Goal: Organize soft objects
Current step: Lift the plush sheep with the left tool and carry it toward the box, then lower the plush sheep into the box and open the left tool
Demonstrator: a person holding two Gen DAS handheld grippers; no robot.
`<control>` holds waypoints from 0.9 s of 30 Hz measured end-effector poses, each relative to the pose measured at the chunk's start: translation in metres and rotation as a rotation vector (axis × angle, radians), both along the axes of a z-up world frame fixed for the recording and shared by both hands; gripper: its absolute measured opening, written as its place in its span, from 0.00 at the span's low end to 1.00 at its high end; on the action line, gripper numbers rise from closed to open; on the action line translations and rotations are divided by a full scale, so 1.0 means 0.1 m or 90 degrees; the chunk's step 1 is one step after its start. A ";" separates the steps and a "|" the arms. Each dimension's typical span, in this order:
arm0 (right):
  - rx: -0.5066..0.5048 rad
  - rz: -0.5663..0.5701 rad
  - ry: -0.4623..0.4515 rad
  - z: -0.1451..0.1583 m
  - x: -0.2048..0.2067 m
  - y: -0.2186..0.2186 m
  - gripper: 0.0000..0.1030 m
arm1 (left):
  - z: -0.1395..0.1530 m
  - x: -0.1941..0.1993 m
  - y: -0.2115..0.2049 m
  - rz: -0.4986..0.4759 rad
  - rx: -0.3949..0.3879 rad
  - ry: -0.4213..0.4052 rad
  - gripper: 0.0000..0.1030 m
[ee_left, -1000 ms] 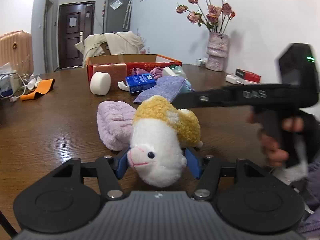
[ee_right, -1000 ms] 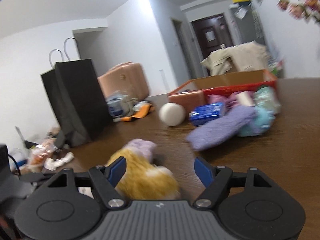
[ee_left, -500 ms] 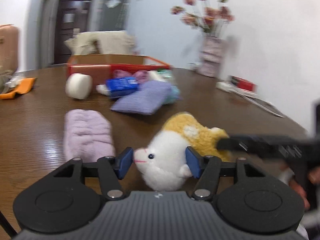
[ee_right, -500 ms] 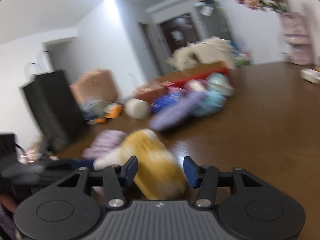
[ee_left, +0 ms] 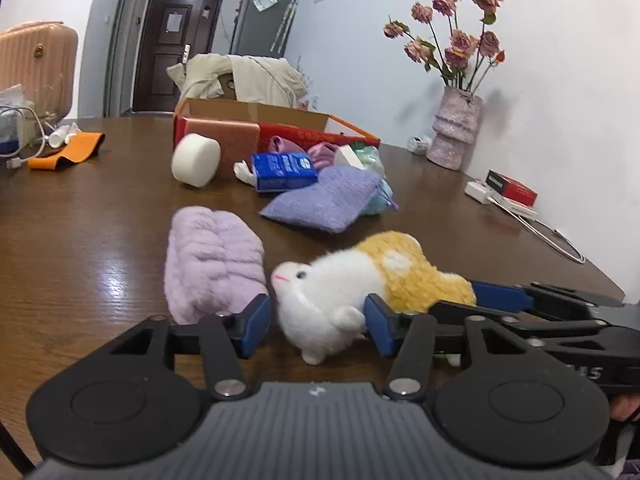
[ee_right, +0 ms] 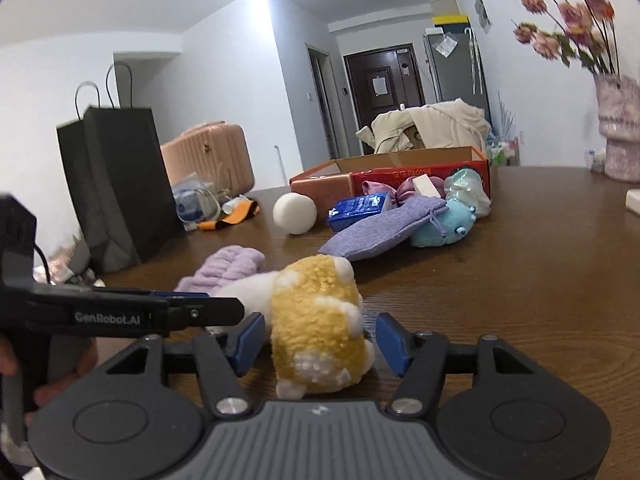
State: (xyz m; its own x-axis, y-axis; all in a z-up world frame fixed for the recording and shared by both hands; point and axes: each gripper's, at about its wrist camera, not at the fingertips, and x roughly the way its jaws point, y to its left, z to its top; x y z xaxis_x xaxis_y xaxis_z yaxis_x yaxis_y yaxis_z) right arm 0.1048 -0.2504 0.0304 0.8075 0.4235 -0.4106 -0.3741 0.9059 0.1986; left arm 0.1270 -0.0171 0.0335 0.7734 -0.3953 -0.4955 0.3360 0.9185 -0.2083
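The left gripper [ee_left: 318, 326] had just been closing on the white head of the plush toy [ee_left: 360, 292], and its blue pads stood at either cheek, touching or very nearly so; whether they already pressed was hard to tell. The right gripper [ee_right: 320, 338] had its jaws a little wider than half a second before, set apart round the toy's yellow rump [ee_right: 320, 328] with a clear gap at the right pad. Against the earlier frames the toy had turned from facing the left camera to lying sideways on the table [ee_left: 80, 220], nose toward ten o'clock, and the right gripper had swung in from above to meet its far end. That read as a two-ended hold being set up, probably to carry the toy toward the red box [ee_left: 276, 128].

Outward from the jaws, in the left view, a pink fluffy roll [ee_left: 214, 258] lay just beside the toy's nose at ten o'clock. At twelve o'clock sat a purple pouch [ee_left: 324, 200], a blue tissue pack [ee_left: 284, 166] and a white round sponge [ee_left: 196, 160], crowded against the box front. The right view showed a teal plush [ee_right: 446, 226] behind the pouch. That pile blocked a level path to the box, so the toy would likely need lifting over it. A vase of flowers [ee_left: 454, 132] stood well apart at two o'clock.
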 end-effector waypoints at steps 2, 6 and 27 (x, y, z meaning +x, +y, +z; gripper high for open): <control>-0.005 0.004 0.007 -0.02 0.02 0.03 0.48 | -0.02 -0.03 -0.02 -0.005 0.001 -0.001 0.51; -0.009 0.002 0.007 -0.03 0.01 0.04 0.45 | -0.04 -0.03 -0.07 -0.002 0.014 -0.012 0.43; 0.032 -0.052 -0.062 1.22 1.75 -0.49 0.43 | 1.33 1.79 -0.57 -0.051 0.023 -0.105 0.40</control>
State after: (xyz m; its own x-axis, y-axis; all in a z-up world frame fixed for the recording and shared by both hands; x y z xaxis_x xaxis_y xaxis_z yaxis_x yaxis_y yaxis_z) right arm 0.2795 -0.2994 0.1526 0.8750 0.3733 -0.3083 -0.3199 0.9238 0.2106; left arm 0.3056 -0.0742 0.1661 0.8120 -0.4431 -0.3799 0.4352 0.8934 -0.1116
